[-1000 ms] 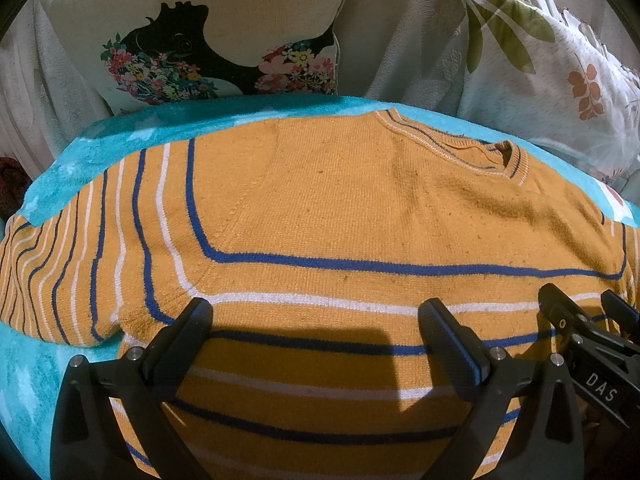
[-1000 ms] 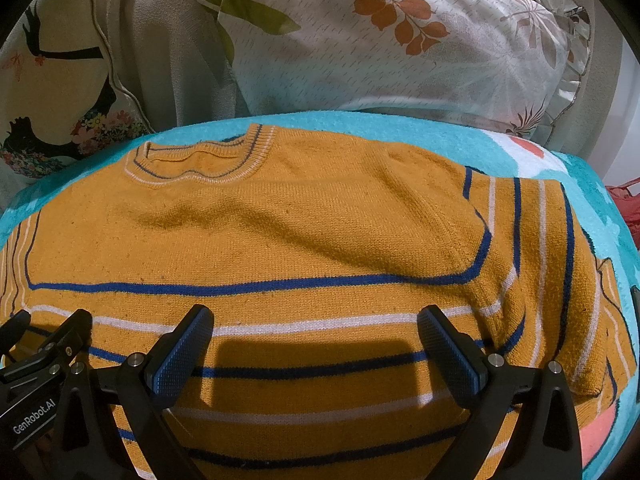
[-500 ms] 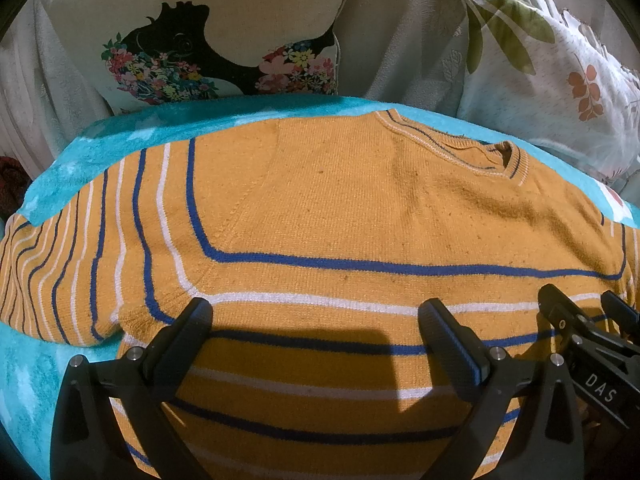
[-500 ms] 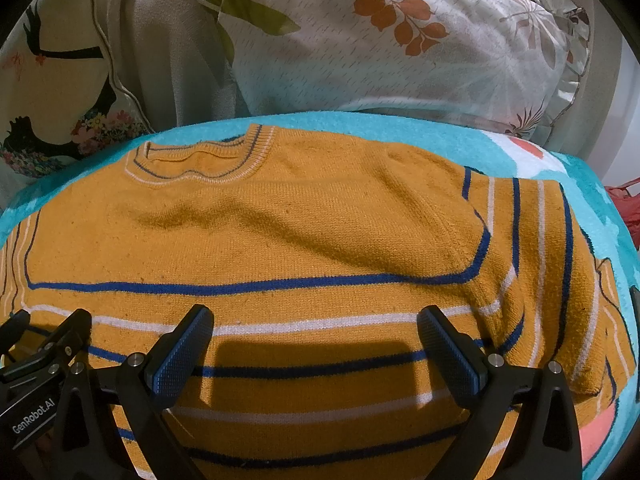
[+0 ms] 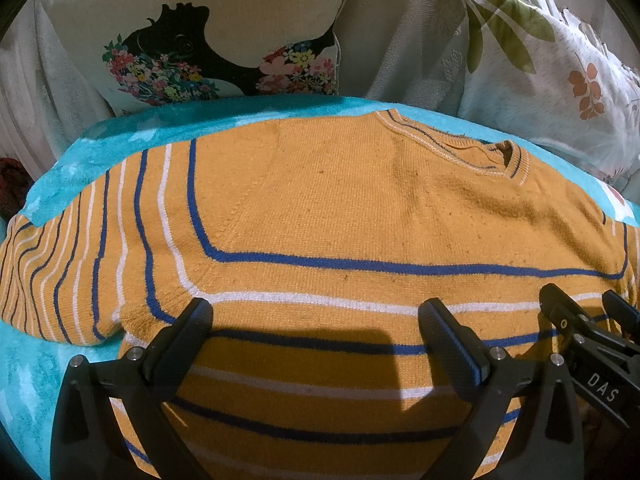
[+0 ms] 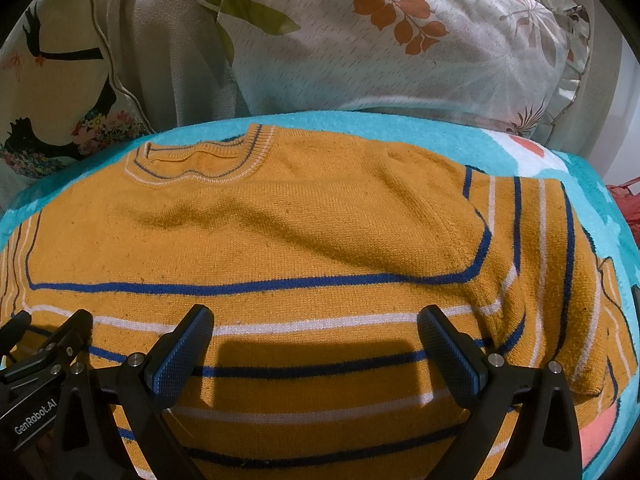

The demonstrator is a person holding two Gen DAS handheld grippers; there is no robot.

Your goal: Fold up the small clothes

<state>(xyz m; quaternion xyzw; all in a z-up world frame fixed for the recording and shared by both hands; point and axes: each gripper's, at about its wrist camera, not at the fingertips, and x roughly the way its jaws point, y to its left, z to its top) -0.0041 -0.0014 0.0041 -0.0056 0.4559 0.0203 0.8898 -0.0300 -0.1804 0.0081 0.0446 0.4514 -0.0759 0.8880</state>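
A small mustard-orange sweater (image 5: 340, 208) with blue and white stripes lies flat, front up, on a turquoise towel (image 5: 132, 140). Its collar (image 5: 460, 148) points away from me. It also shows in the right wrist view (image 6: 320, 220), with its collar (image 6: 200, 160) at upper left. My left gripper (image 5: 316, 320) is open and empty, hovering over the sweater's lower left body. My right gripper (image 6: 314, 324) is open and empty over the lower right body. Each gripper shows at the edge of the other's view, the right one (image 5: 588, 312) and the left one (image 6: 52, 324).
A cushion with a black bird and flowers (image 5: 208, 40) and a white leaf-print pillow (image 6: 400, 40) lean against the beige sofa back (image 5: 400, 32). The left sleeve (image 5: 60, 264) lies spread out on the towel. The right sleeve (image 6: 560, 260) lies near the towel's right edge.
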